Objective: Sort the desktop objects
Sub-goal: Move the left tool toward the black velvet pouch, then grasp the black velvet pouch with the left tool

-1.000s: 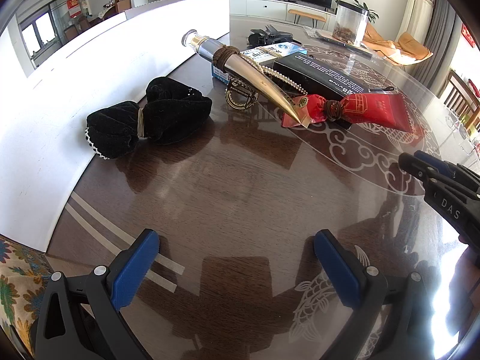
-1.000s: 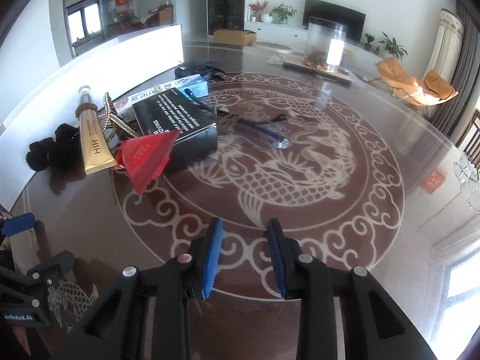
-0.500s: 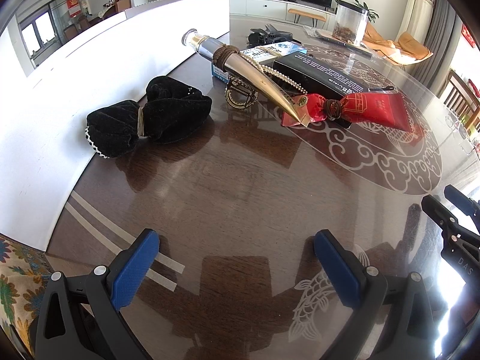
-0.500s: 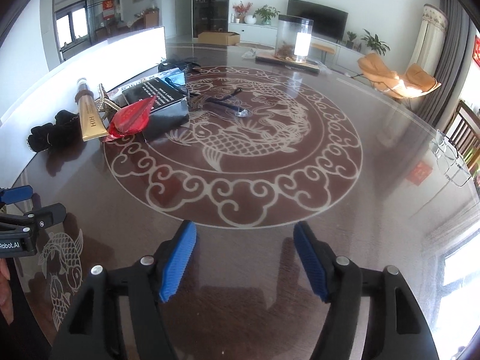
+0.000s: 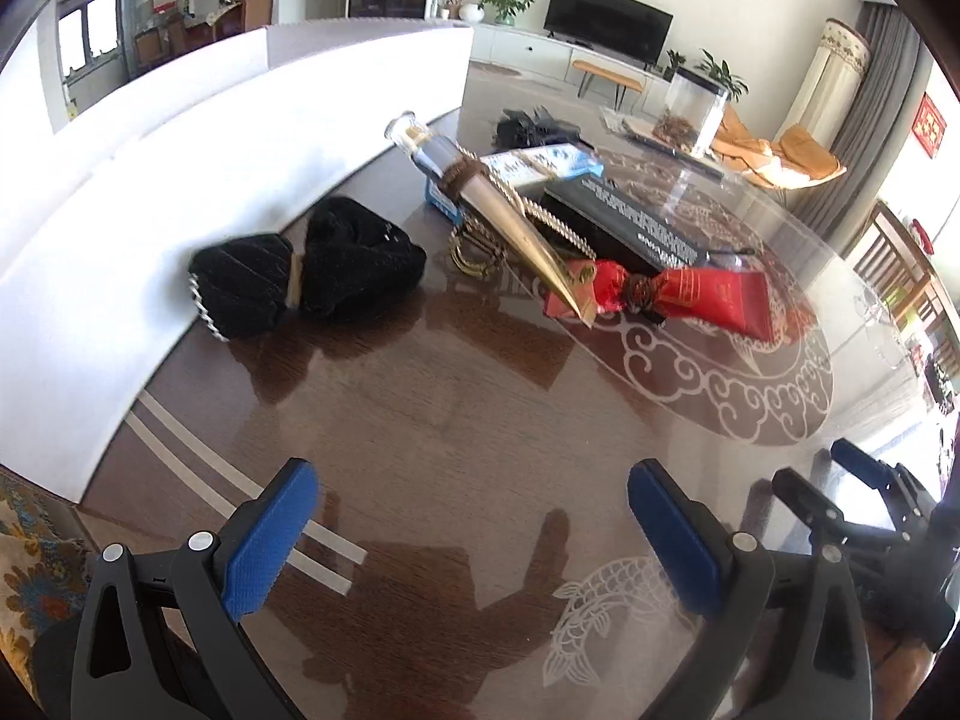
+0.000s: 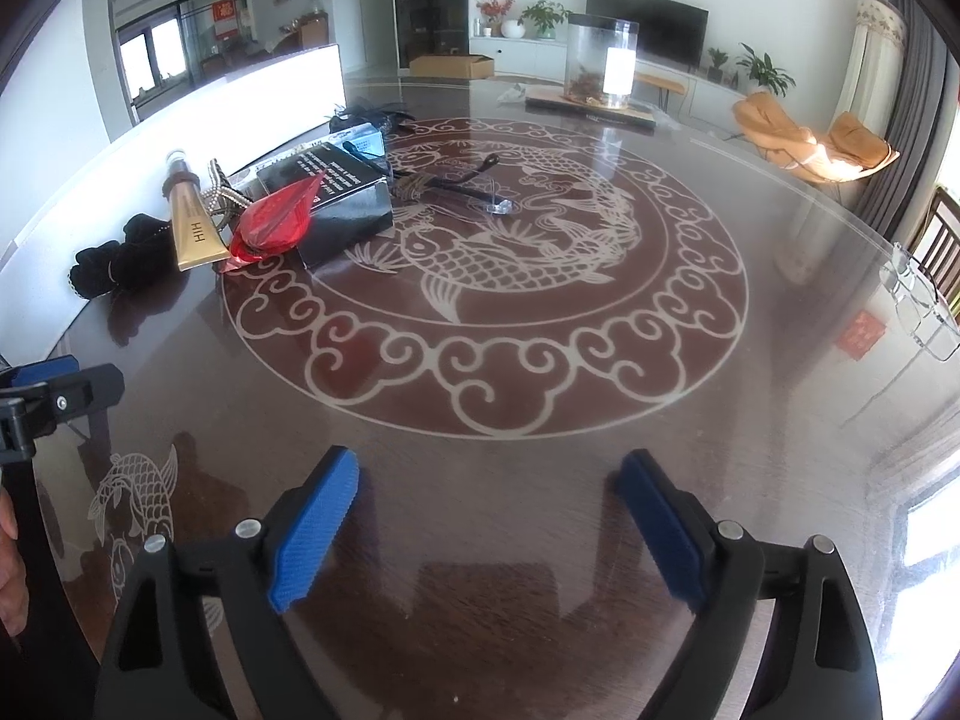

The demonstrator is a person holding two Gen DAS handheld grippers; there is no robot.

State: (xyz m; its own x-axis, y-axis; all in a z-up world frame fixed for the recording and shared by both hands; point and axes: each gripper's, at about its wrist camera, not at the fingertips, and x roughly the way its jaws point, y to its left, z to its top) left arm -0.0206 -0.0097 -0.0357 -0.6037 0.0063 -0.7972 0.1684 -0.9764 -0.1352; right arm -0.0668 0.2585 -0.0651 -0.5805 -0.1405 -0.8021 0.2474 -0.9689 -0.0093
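A gold tube (image 5: 516,222), red tube (image 5: 714,297) and black box (image 6: 342,201) lie heaped beside a black pouch (image 5: 306,267).

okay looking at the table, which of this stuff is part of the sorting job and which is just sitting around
To sort: gold tube, red tube, black box, blue-and-white box, black velvet bow, bead chain.

Just there: clear jar, white board, television, orange chairs.

Right gripper (image 6: 483,516) held wide over a dark glass-topped table (image 6: 540,420).
Its jaws have just been opening, with nothing between them. A gold tube (image 6: 192,228), red packet (image 6: 276,219) and black box (image 6: 342,198) are clustered far left.
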